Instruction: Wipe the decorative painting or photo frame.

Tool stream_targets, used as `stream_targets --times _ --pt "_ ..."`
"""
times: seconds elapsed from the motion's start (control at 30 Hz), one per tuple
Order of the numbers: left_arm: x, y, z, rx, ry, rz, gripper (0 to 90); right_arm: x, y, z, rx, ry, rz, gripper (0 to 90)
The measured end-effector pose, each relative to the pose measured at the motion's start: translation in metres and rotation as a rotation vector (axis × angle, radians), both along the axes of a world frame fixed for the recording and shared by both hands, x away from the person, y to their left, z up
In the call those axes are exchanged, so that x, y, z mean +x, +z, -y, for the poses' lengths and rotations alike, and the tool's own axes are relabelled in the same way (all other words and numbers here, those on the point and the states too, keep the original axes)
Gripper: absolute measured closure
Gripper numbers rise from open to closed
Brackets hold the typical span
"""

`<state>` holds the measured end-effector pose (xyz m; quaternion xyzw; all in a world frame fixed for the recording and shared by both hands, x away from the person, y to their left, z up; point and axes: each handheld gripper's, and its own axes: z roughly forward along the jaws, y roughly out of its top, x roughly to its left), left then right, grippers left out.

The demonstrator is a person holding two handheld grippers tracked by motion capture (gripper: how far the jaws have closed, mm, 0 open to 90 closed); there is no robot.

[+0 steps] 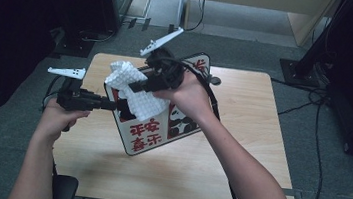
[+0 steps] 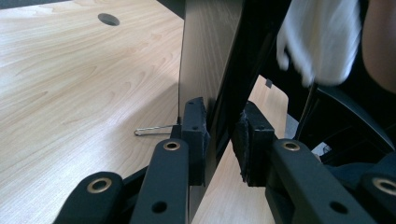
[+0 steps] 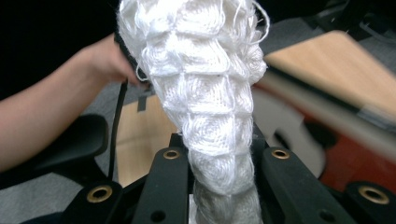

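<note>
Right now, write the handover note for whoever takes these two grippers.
Left gripper: shut on the left edge of the board, holding it tilted up off the table.
Right gripper: shut on the white cloth, held in front of the board's printed face, at its upper left.
Things: the board's lower corner is near the table; whether it rests there cannot be told. A small wire clip lies on the table behind the board.
Done: board gripped and raised, cloth gripped.
Left: probably wiping the face; how much is already wiped cannot be told. Then lay the board and cloth down.
</note>
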<state>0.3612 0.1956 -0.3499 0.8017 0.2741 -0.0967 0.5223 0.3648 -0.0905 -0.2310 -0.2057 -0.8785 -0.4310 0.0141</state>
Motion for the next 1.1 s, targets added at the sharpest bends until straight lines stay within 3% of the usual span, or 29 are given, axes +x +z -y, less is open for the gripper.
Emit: stream_targets --times 0.17,0.33,0.57,0.73,1.1 --pt "-0.001 0.000 0.001 -0.001 0.004 0.004 75.3 0.015 0.026 -0.012 -0.002 -0.010 0.024 78.4" --pt "0.000 0.000 0.001 0.000 0.004 0.013 75.5 0.036 0.038 -0.030 -0.018 -0.060 0.028 78.3" --pt "-0.001 0.001 0.002 0.004 0.011 0.028 75.8 0.048 0.015 -0.056 -0.043 -0.071 -0.009 78.0" --pt "-0.001 0.001 0.003 0.005 0.015 0.028 75.8 0.048 0.002 -0.057 -0.029 -0.090 -0.019 77.9" --pt "-0.001 0.001 0.003 0.002 0.012 0.023 75.7 0.043 -0.005 -0.053 0.002 -0.100 0.046 77.8"
